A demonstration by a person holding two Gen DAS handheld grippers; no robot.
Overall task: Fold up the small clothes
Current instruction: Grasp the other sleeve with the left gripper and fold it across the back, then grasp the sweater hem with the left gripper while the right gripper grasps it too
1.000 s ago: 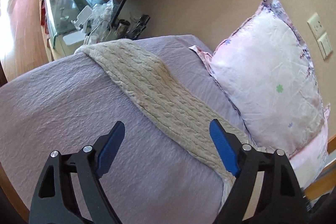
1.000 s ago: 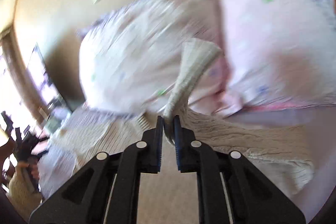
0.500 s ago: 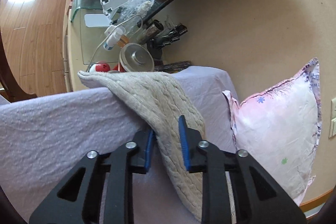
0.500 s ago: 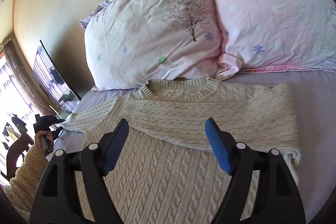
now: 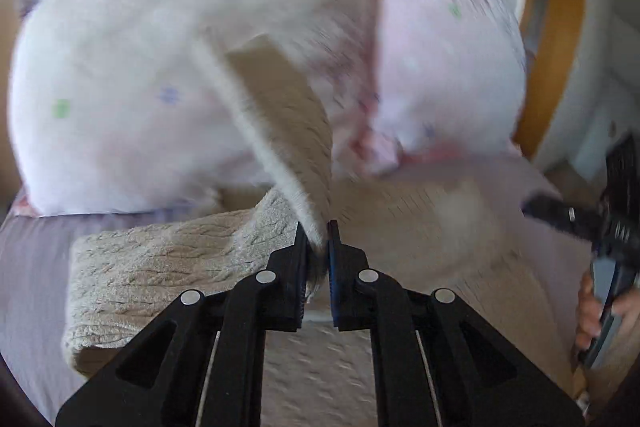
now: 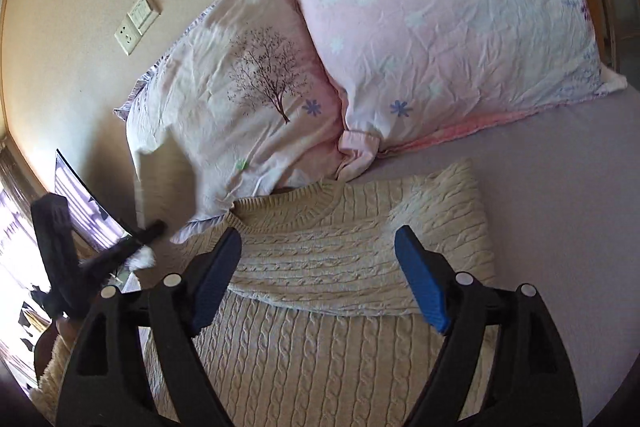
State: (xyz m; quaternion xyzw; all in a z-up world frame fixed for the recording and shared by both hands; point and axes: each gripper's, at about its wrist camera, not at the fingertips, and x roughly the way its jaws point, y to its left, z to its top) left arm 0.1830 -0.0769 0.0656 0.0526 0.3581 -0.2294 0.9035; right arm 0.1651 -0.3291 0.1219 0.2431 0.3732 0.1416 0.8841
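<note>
A cream cable-knit sweater (image 6: 320, 307) lies flat on the bed, neck toward the pillows, its right sleeve folded across the chest. My right gripper (image 6: 318, 275) is open and empty just above the sweater's chest. My left gripper (image 5: 318, 247) is shut on the sweater's left sleeve (image 5: 288, 115), which hangs lifted and blurred in front of the pillows. The left gripper also shows at the left edge of the right wrist view (image 6: 136, 239), holding the sleeve end. The right gripper shows at the right edge of the left wrist view (image 5: 600, 227).
Two pink floral pillows (image 6: 420, 27) lean against the beige wall at the head of the bed. The lilac bedsheet (image 6: 560, 207) extends to the right of the sweater. A wall switch plate (image 6: 136, 21) and a TV (image 6: 80, 211) are at the left.
My left gripper has closed on the left sleeve and swung it up and over toward the sweater body. My right gripper has let go of the right sleeve and stays open above the chest.
</note>
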